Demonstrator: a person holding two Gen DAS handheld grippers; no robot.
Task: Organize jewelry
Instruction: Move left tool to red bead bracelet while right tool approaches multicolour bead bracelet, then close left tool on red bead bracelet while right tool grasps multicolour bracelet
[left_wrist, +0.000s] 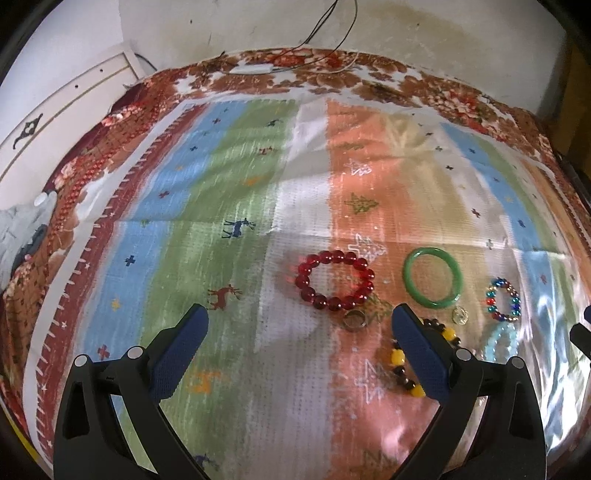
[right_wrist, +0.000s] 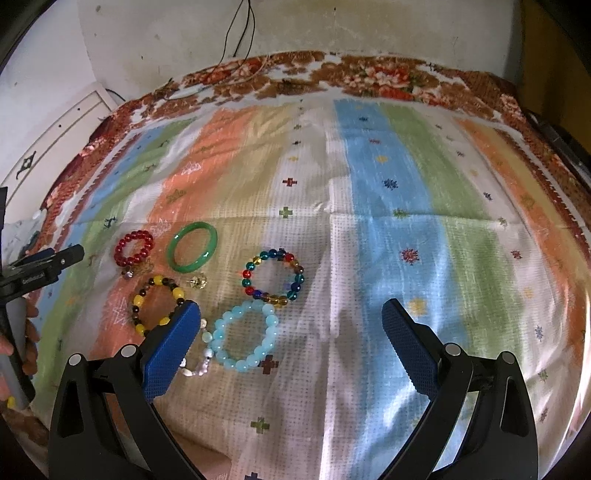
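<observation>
We held both grippers spread, empty. Left gripper (left_wrist: 299, 325) faced the red bead bracelet (left_wrist: 335, 279) just ahead-right; right gripper (right_wrist: 290, 317) had the pale blue bracelet (right_wrist: 243, 336) between its fingers, likely nearer.

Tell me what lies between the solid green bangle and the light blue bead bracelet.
A small clear faceted crystal ornament lies between the green bangle and the light blue bead bracelet, close beside the bangle; the right wrist view shows it best.

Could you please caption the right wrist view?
Open right gripper above light blue bead bracelet on striped cloth.
</observation>
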